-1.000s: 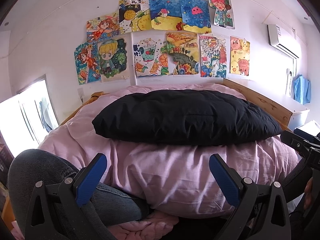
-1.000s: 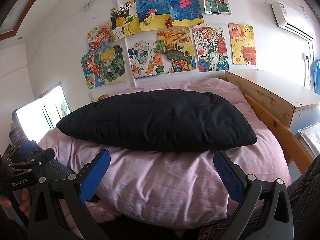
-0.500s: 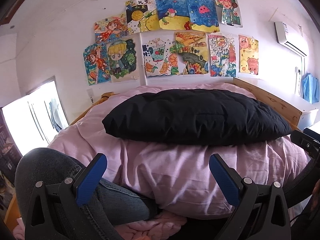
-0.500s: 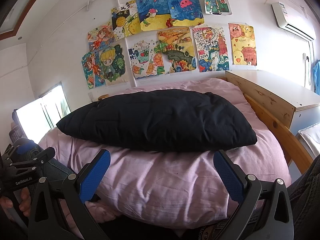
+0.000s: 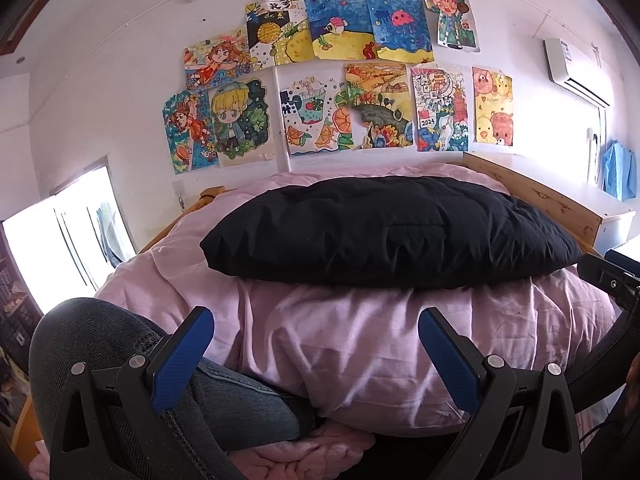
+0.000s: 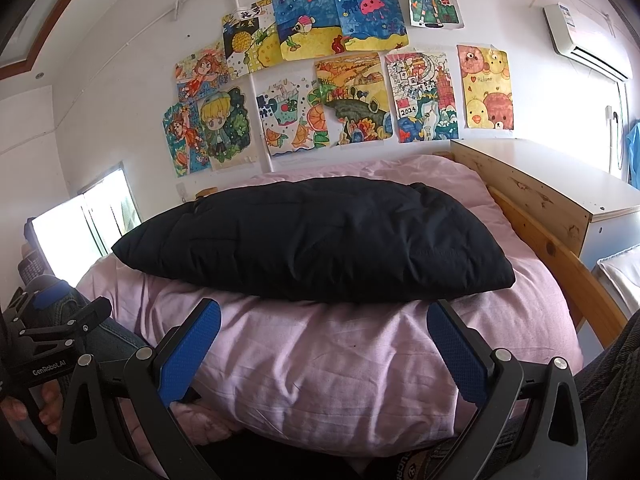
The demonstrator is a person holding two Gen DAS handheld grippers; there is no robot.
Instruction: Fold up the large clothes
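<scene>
Black garment (image 6: 320, 236) atop pink bedding (image 6: 360, 360)

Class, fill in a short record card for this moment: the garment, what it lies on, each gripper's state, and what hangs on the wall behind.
garment: black padded jacket, lying in a compact bundle, untouched
surface: pink quilt on a wooden-framed bed
left gripper: open, empty, short of the jacket
right gripper: open, empty, short of the jacket
wall: children's drawings, air conditioner at upper right
</scene>
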